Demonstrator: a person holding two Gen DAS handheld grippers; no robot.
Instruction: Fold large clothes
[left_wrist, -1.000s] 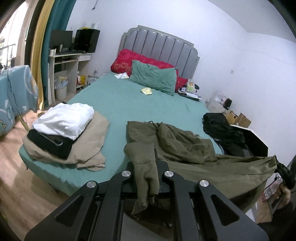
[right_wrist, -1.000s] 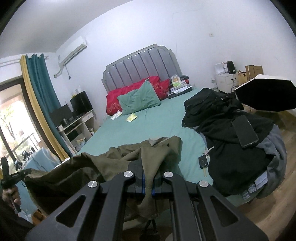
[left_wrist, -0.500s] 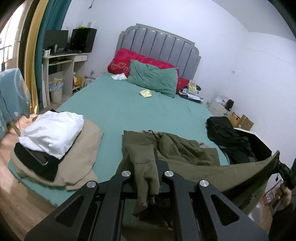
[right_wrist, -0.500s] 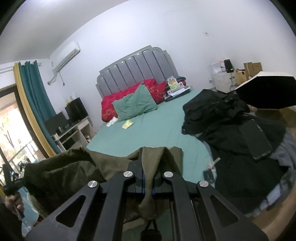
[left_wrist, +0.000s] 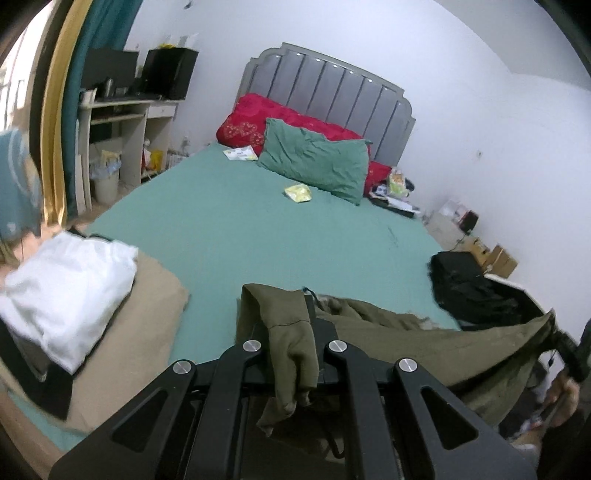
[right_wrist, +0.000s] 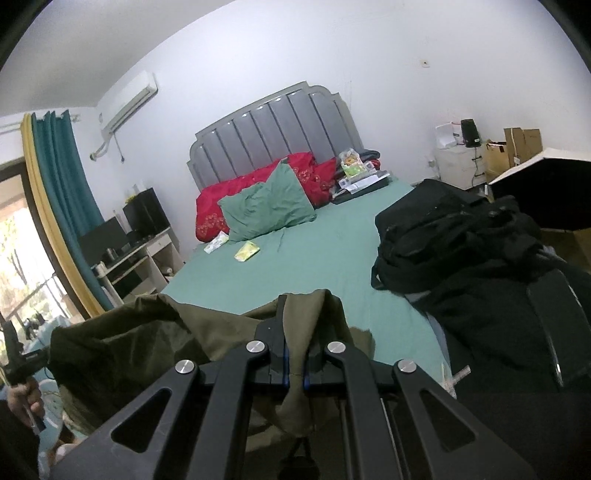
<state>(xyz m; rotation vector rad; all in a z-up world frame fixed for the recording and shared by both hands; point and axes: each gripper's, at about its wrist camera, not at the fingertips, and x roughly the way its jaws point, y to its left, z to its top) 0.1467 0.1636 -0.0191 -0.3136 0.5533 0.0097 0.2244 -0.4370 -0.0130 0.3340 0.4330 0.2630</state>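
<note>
Two grippers share one olive garment (left_wrist: 388, 332), stretched left to right above the near edge of the bed (left_wrist: 258, 236). The left gripper (left_wrist: 291, 354) is clamped on its left corner and the right gripper (right_wrist: 295, 354) on its right corner, so its long axis runs between them. Ahead, the bed's far middle lies bare. Only the left wrist view shows the folded stack (left_wrist: 66, 295) on the left; only the right wrist view shows the black pile's (right_wrist: 480, 280) near spread on the right.

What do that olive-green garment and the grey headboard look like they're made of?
The olive-green garment looks like a soft matte woven cloth, perhaps cotton: it creases and drapes limply between the claws. The grey headboard looks padded in smooth leather-like upholstery: vertical channels catch a faint sheen. Neither material is certain.
</note>
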